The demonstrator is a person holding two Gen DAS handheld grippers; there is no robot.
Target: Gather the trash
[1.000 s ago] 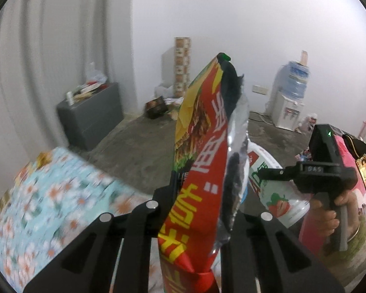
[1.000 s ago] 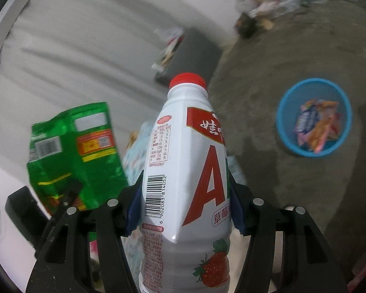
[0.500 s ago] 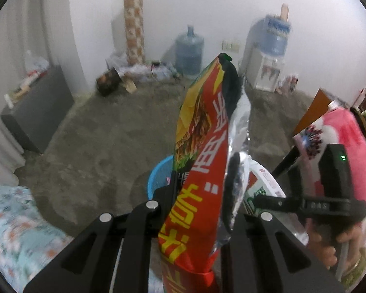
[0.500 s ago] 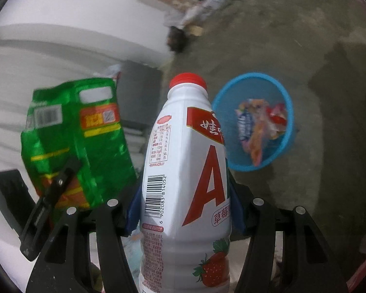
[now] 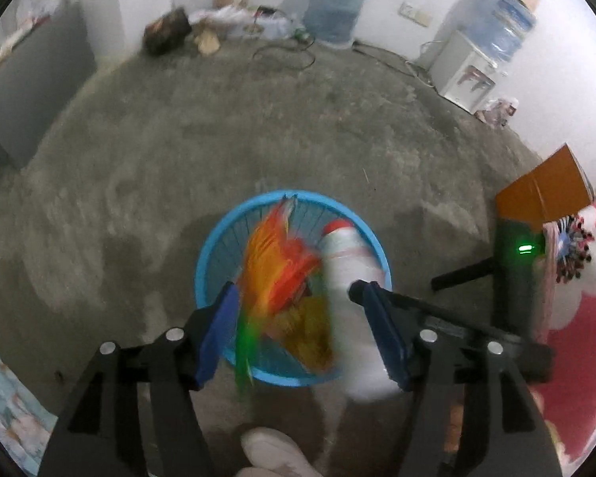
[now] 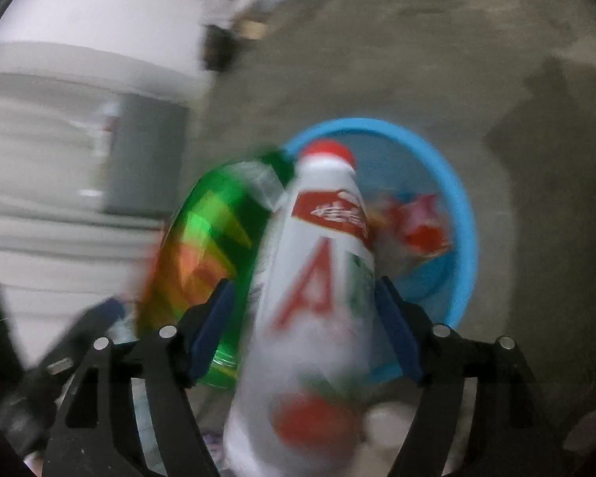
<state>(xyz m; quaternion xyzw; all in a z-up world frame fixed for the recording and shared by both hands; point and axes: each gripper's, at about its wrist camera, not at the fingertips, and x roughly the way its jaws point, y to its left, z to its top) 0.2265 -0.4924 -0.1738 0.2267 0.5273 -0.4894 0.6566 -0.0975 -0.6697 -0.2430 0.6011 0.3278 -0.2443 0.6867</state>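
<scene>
A blue trash basket (image 5: 214,256) stands on the concrete floor, right under both grippers; it also shows in the right wrist view (image 6: 463,238). My left gripper (image 5: 298,298) is open, and the red, yellow and green snack bag (image 5: 276,274) is blurred, loose between its jaws over the basket. My right gripper (image 6: 302,298) is open too, and the white bottle with a red cap (image 6: 318,290) is blurred and tilted between its jaws, above the basket. The bottle (image 5: 347,262) and the right gripper (image 5: 512,274) show in the left wrist view, the bag (image 6: 214,238) in the right wrist view.
Snack wrappers (image 6: 417,226) lie in the basket. A grey cabinet (image 5: 31,79), water jugs (image 5: 337,4), a water dispenser (image 5: 469,67) and clutter stand along the far wall. A floral cloth (image 5: 4,417) is at lower left, a shoe (image 5: 274,453) below.
Both grippers swung down over the basket and opened. The snack bag and the bottle, firmly gripped before, are now loose and blurred, dropping toward the basket.
</scene>
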